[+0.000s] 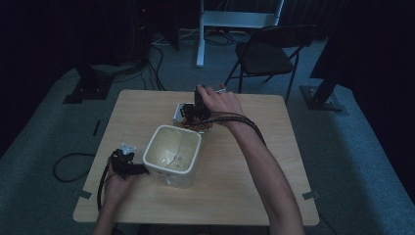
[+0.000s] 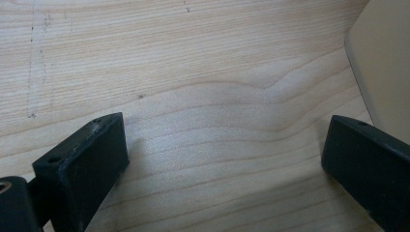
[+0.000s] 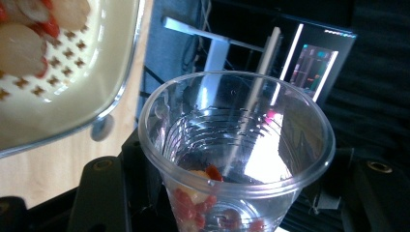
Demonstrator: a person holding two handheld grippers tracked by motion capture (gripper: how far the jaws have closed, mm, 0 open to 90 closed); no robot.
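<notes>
Gripping clear cup (image 3: 236,159), its base cut off

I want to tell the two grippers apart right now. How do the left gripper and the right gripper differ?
The left gripper lies low on the table beside the white bin; the right gripper hangs over the small tray. The left one's jaws stand open and empty; the right one's grip a clear plastic cup. Both have black jaws.

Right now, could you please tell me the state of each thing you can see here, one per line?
Clear plastic cup: held in the right gripper, nearly empty, some red and pale bits inside.
White basket: holds red and pale pieces.
Cream container: upright, open on top.
Left gripper: open, beside the container.
Folding chair: unfolded.
</notes>
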